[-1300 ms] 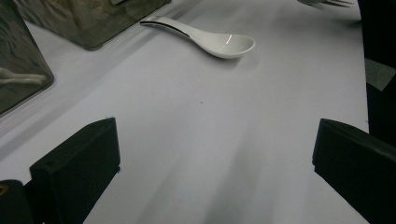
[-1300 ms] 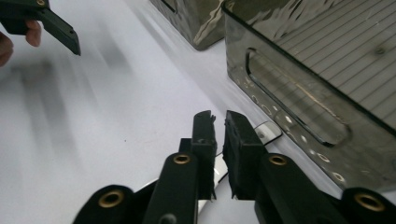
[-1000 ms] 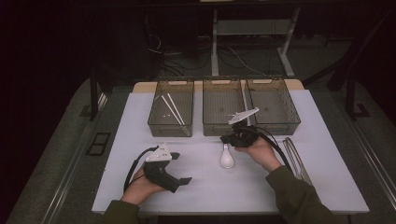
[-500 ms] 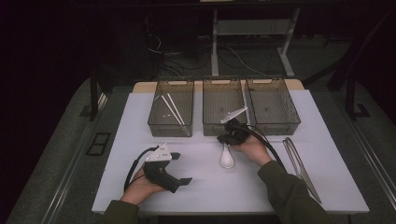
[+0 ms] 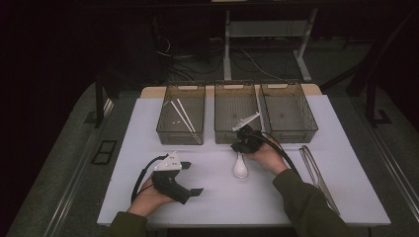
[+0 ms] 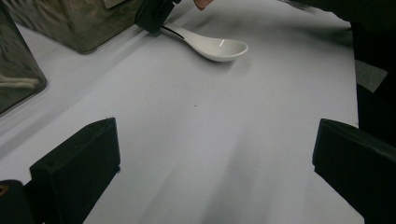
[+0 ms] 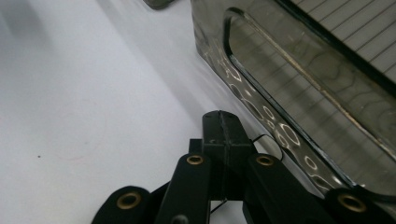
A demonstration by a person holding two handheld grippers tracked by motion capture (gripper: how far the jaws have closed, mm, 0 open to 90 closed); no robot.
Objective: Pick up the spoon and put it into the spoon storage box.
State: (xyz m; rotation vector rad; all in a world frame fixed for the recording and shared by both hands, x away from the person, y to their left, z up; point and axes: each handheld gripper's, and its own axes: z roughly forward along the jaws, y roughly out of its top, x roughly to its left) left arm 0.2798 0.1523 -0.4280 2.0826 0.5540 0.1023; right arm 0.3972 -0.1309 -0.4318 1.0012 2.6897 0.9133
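A white ceramic spoon [image 5: 240, 168] lies on the white table [image 5: 148, 128], bowl toward me. In the left gripper view the spoon [image 6: 219, 47] shows at top centre, its handle end meeting the black tip of the far gripper. My right gripper [image 5: 240, 147] hovers at that handle end, just in front of the middle bin [image 5: 227, 138]. In its own view the right gripper [image 7: 223, 123] has its jaws pressed together, and I see nothing between them. My left gripper [image 5: 191, 178] rests at the front left; seen along its own jaws, this gripper [image 6: 215, 163] is wide open over bare table.
Three clear bins stand in a row at the back: the left bin [image 5: 179, 136] holds white chopsticks [image 5: 181, 116], and the right bin [image 5: 292, 131] looks bare. Metal tongs [image 5: 314, 173] lie at the right. A bin wall [image 7: 299, 93] is close beside the right gripper.
The right gripper has shifted slightly left, nearer the spoon's handle end. The spoon and the left gripper have stayed in place.
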